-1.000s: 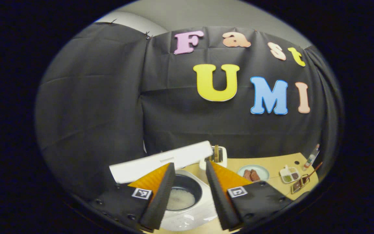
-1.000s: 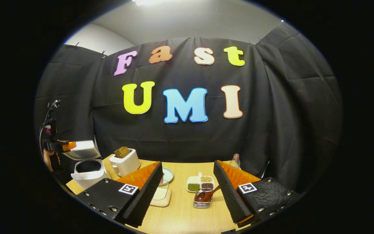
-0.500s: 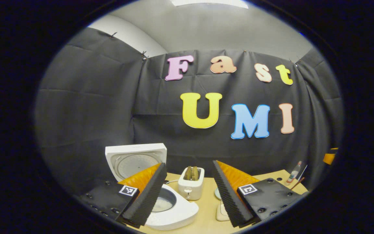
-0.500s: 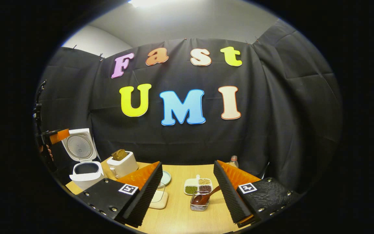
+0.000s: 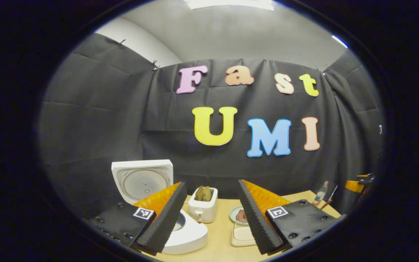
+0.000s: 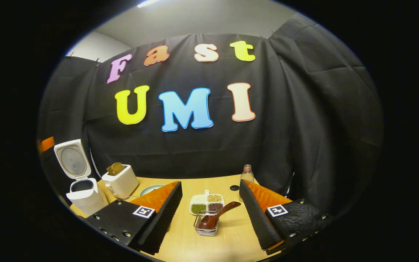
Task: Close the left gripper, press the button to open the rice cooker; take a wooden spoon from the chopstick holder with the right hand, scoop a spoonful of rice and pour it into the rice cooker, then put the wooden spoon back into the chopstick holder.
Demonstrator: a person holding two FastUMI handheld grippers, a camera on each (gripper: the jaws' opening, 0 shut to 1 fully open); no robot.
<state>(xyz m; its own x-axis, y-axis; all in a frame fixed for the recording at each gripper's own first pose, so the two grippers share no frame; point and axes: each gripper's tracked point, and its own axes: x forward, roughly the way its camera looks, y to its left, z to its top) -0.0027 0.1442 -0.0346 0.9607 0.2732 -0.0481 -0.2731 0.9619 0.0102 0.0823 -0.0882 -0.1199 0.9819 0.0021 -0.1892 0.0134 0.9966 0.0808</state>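
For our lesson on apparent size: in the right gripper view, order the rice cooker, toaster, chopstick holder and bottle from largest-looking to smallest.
1. rice cooker, lid open
2. toaster
3. chopstick holder and bottle: look much alike, so unranked; the holder also sits nearer the camera.

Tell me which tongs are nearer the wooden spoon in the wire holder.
Right. The right tongs hang open just short of the wooden spoon, which lies between their fingers in the chopstick holder. The left tongs are open over by the rice cooker, across the table.
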